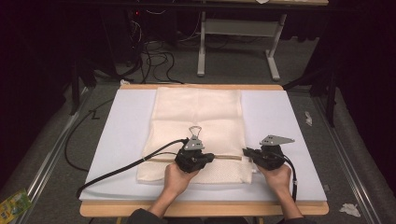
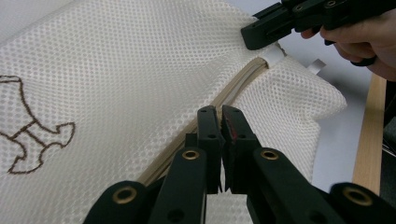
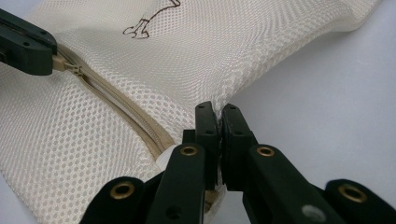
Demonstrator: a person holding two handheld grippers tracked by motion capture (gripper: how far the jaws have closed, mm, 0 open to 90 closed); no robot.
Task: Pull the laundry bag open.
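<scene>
Plainly, the weak point is the grip on the small metal zip slider point(image 3: 74, 70): in the right gripper view the left gripper point(image 3: 28, 49) has its jaws clamped together on the beige tab at the slider, and so little is caught there that a sideways tug rather than one along the beige zip point(image 2: 233, 93) could, I judge, pull it free or jam the teeth. A second risk lies at the right gripper point(image 2: 261, 35), whose jaws are shut on the cream mesh laundry bag point(image 1: 198, 112) at its right edge, just where the zip ends beside a white label point(image 2: 275, 56). If that hold slips, the loose mesh would bunch ahead of the slider and the zip would buckle instead of running straight. The mesh already rises in a soft fold between the two grippers, so too little tension is a likely cause.

The bag lies flat on the pale blue pad point(image 1: 280, 116) that covers the wooden table point(image 1: 201, 208), running from near the pad's far edge to near its front edge, roughly midway between left and right. Its zip crosses the bag close to the front edge. The left gripper point(image 1: 194, 158) sits on the zip about midway along it; the right gripper point(image 1: 250, 154) sits at the bag's right side. A brown outline drawing point(image 2: 32, 126) marks the mesh beyond the zip.
</scene>
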